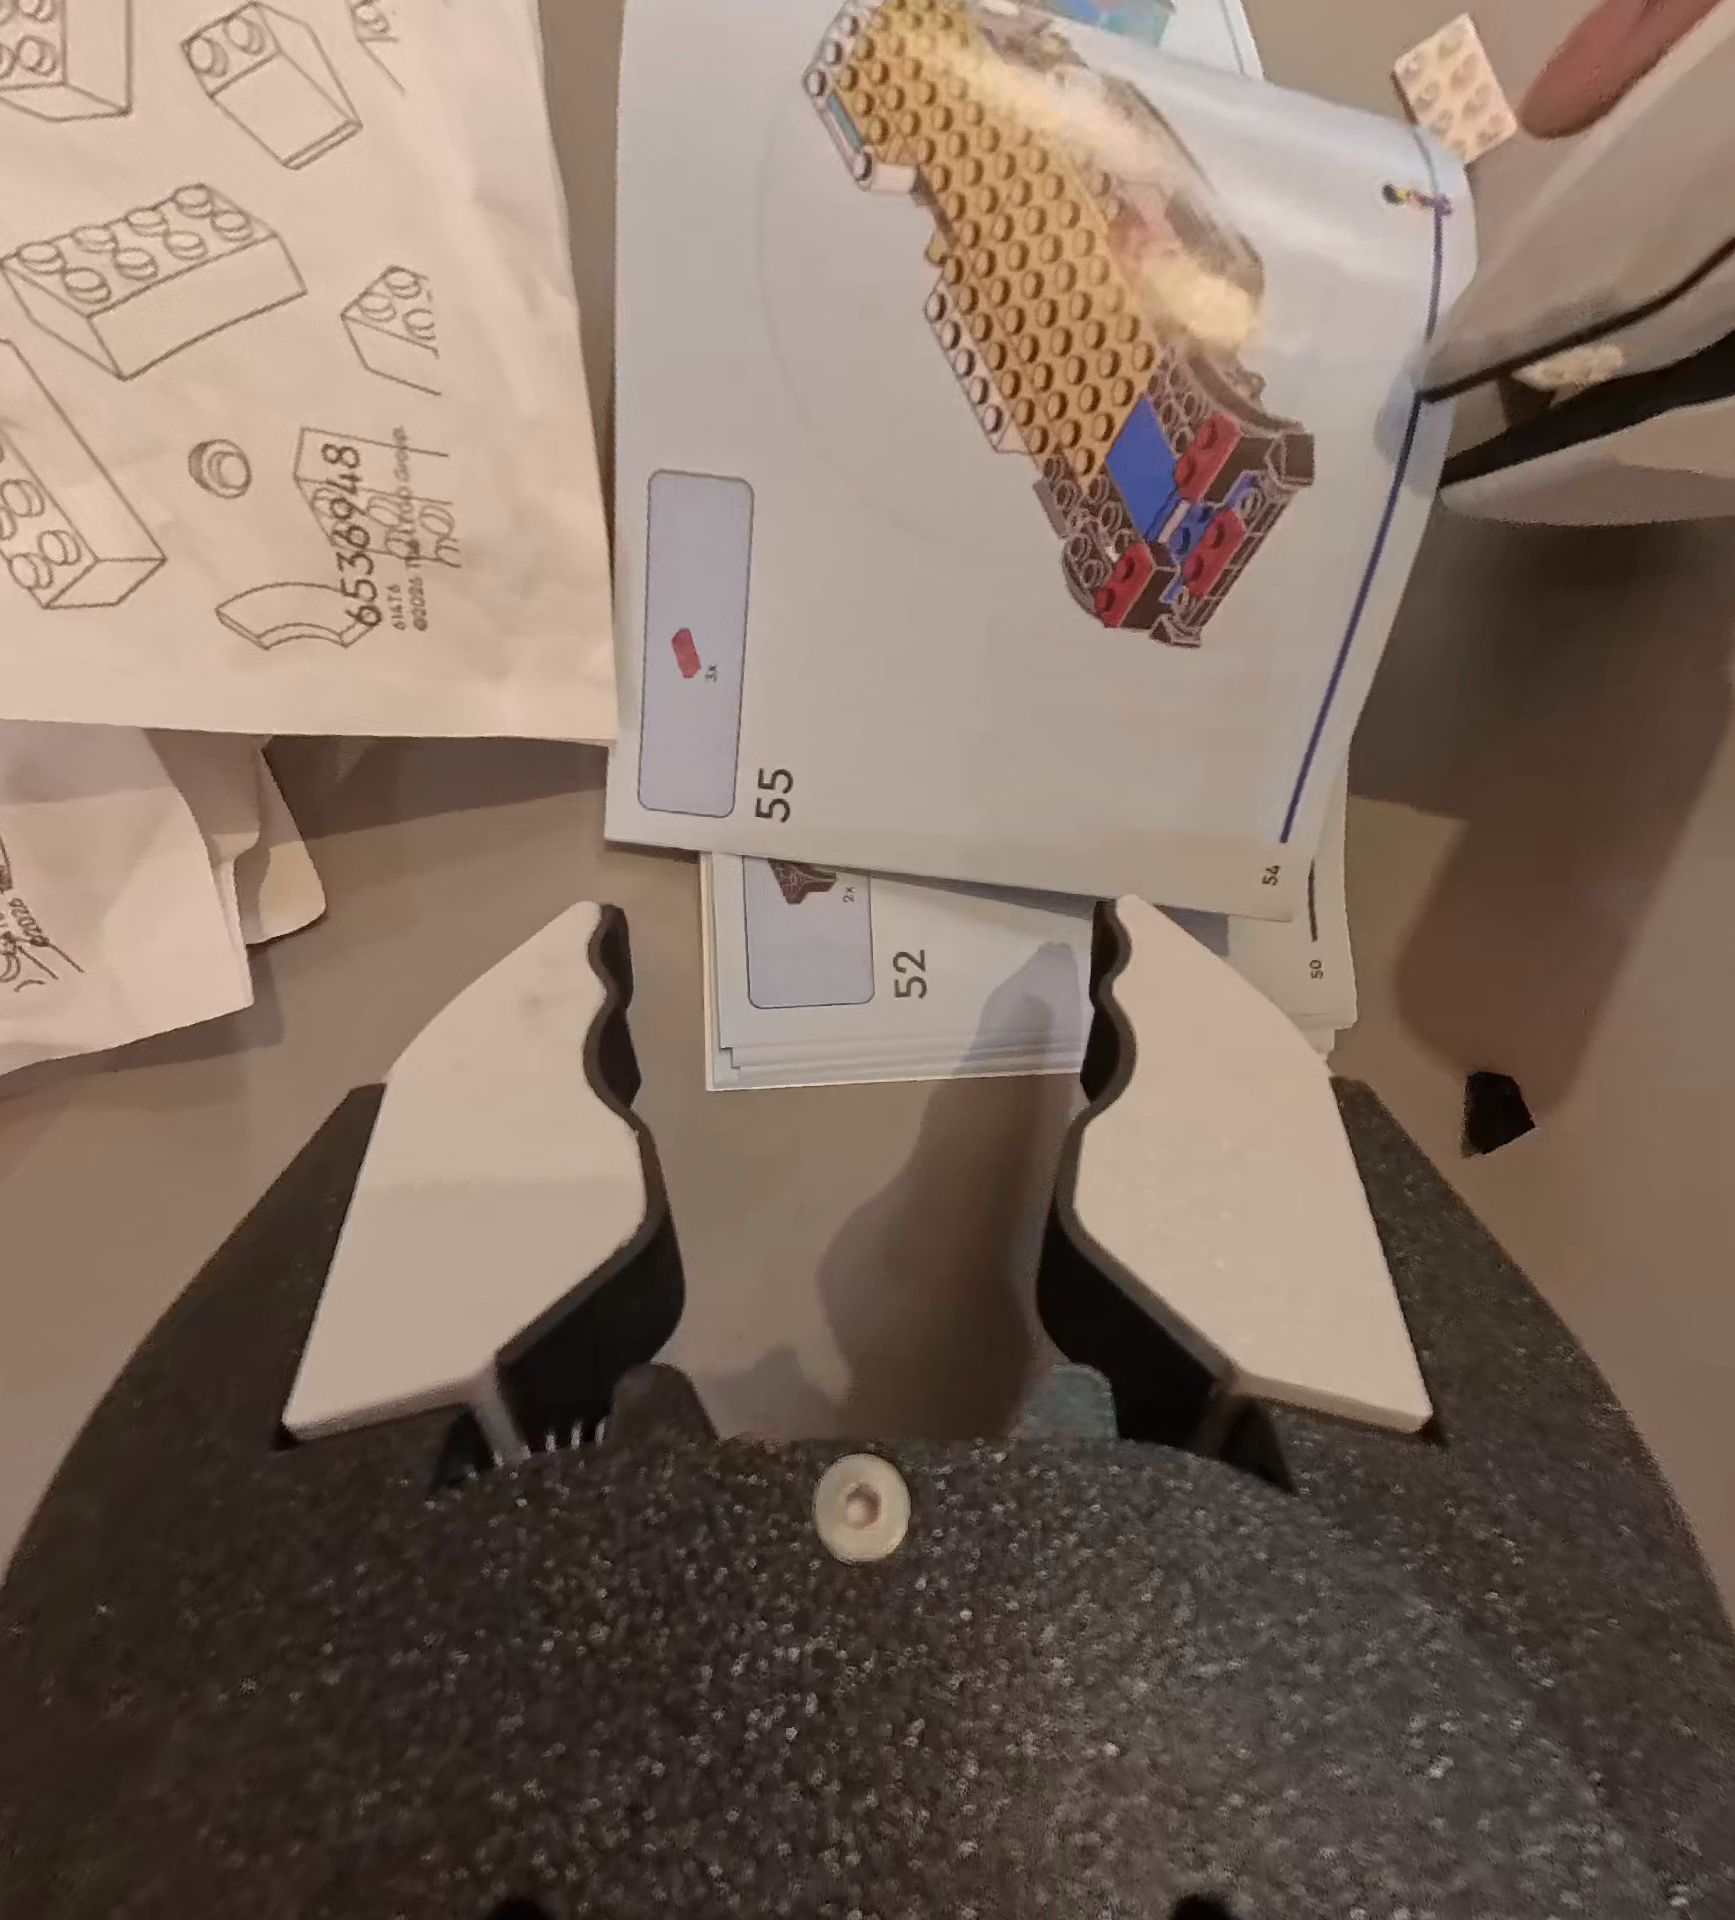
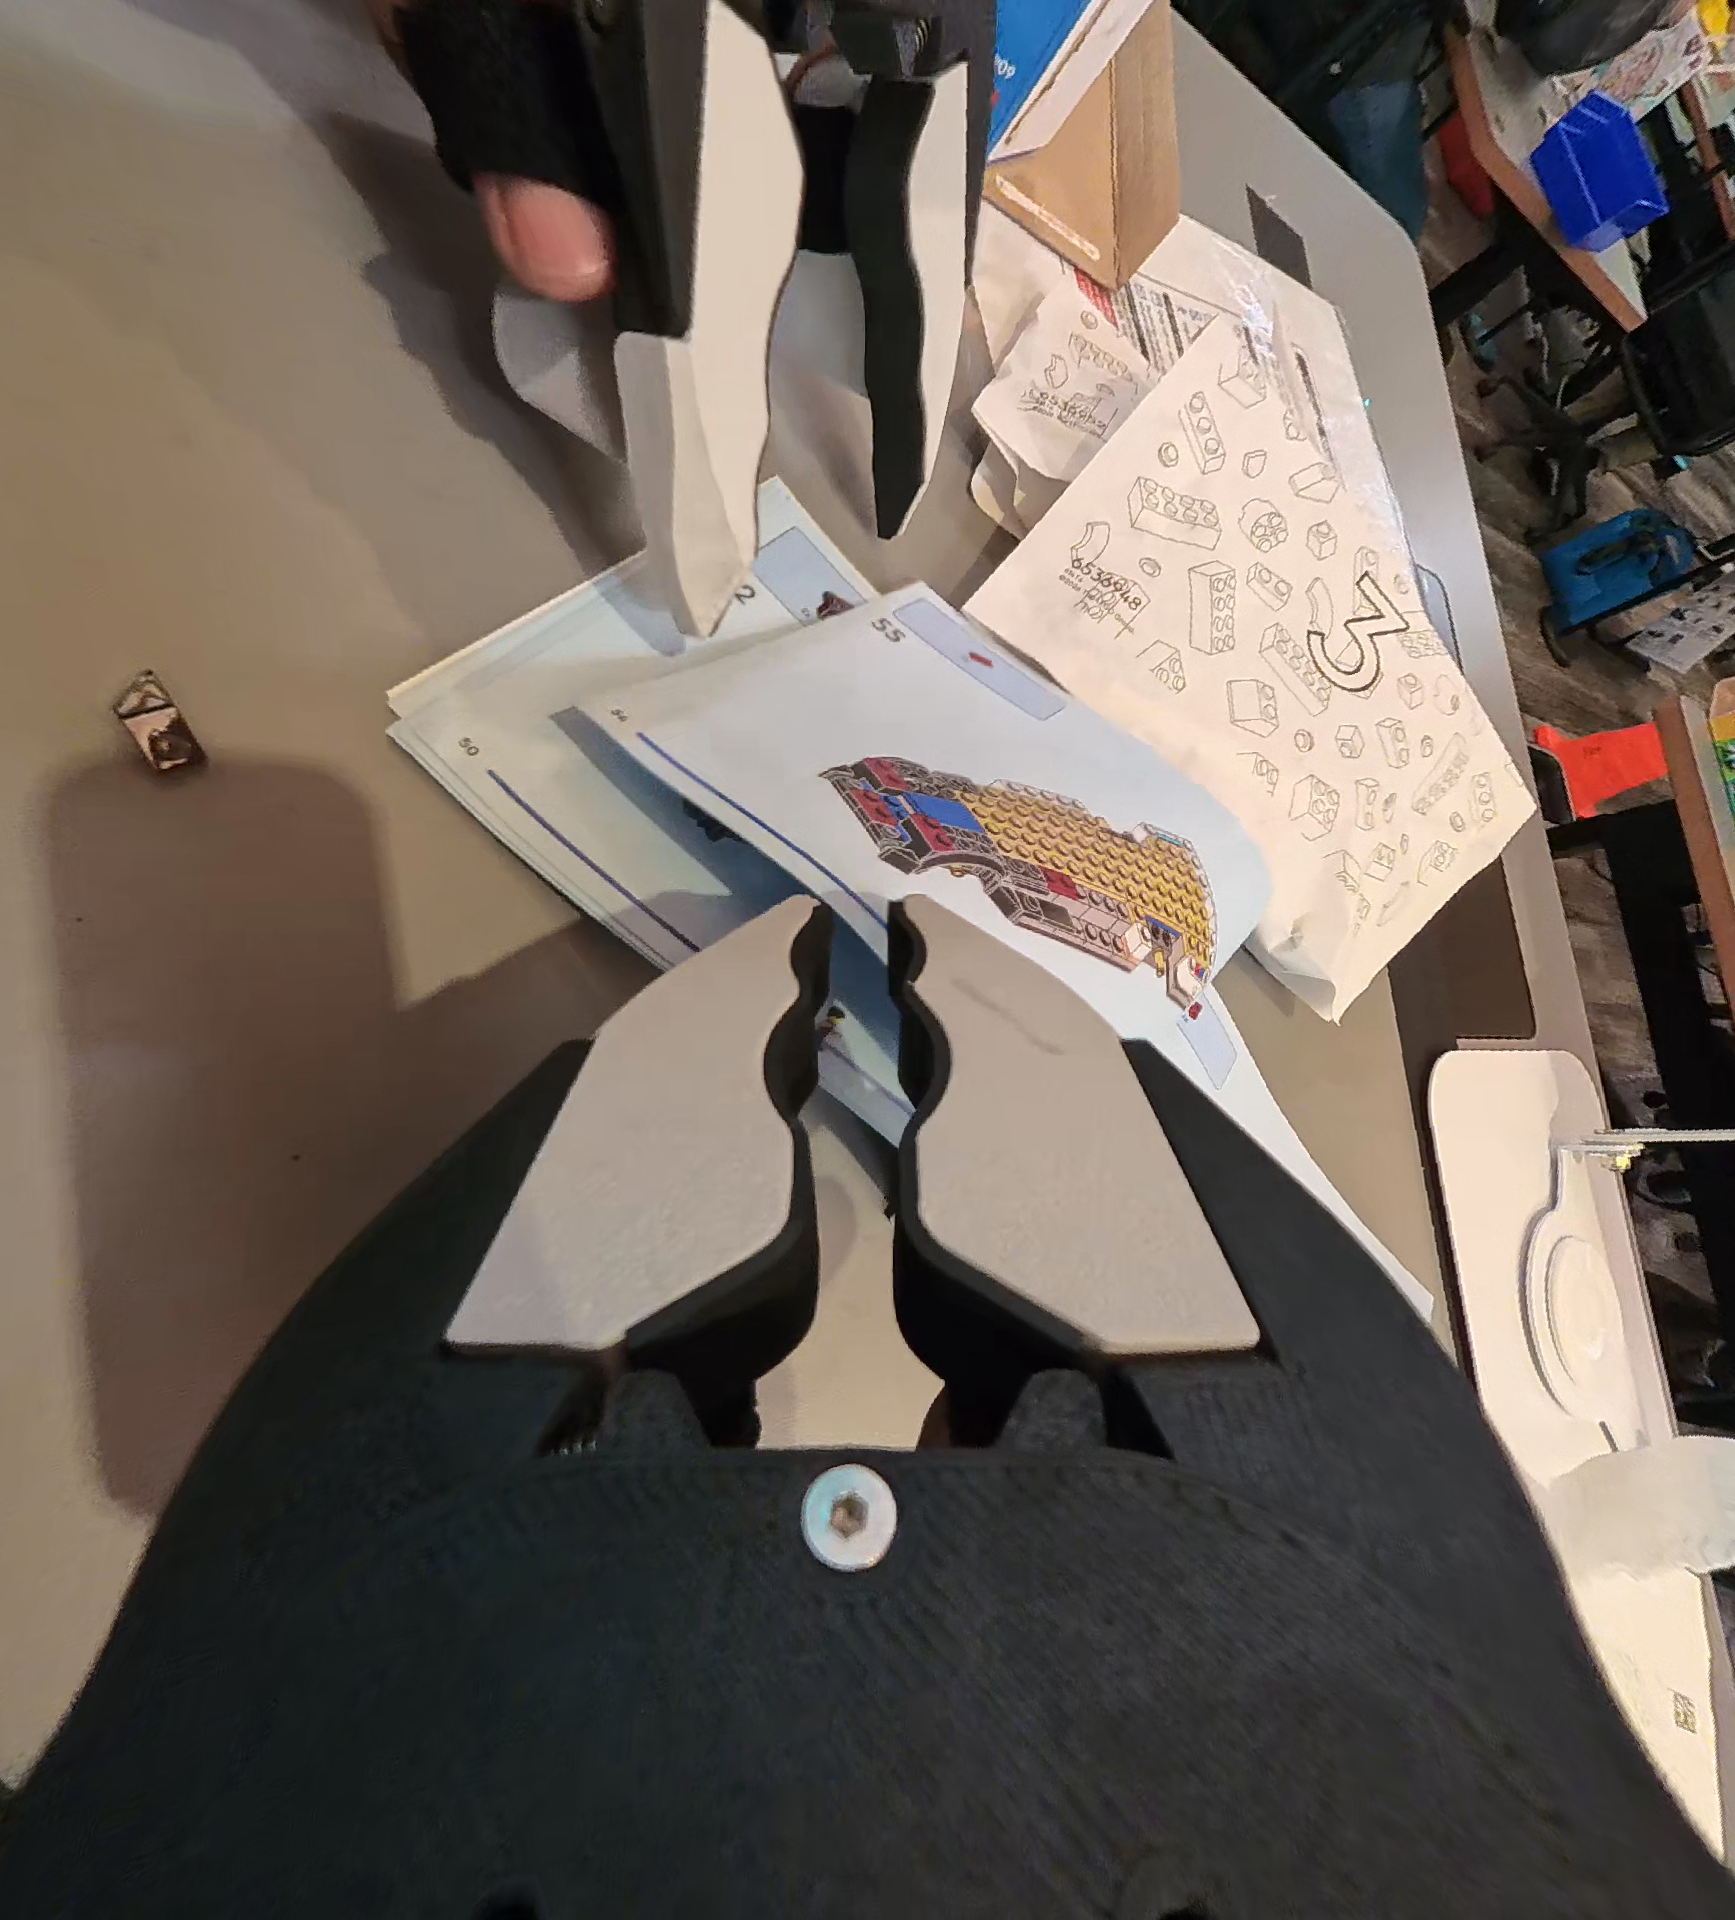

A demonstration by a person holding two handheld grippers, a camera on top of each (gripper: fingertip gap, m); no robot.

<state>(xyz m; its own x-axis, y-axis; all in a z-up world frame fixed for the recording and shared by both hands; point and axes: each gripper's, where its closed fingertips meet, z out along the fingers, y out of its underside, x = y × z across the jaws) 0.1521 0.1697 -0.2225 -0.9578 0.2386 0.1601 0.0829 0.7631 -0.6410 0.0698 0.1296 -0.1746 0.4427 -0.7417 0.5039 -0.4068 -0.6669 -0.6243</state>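
Right wrist view: right claw (image 2: 858,920) nearly closed around the lifted booklet page (image 2: 946,727), contact unclear. Left claw (image 1: 858,935) wide open, empty, over the booklet's near corner (image 1: 894,1029) on the surface (image 1: 115,1247).

— What lies off to the side of the left fingers (image 1: 520,1049)?
— I have a white paper bag (image 1: 219,364) printed with brick outlines ahead and to their left, flat on the tan surface (image 1: 447,821). A crumpled second bag (image 1: 63,914) lies just to their left, partly under the first. A small dark piece (image 1: 1495,1112) sits alone just to their right.
— And past the right fingers (image 2: 1008,1039)?
— I see a cardboard box (image 2: 1102,135) far ahead, a blue bin (image 2: 1595,171) beyond it to the right, and a white tray (image 2: 1559,1247) close on their right.
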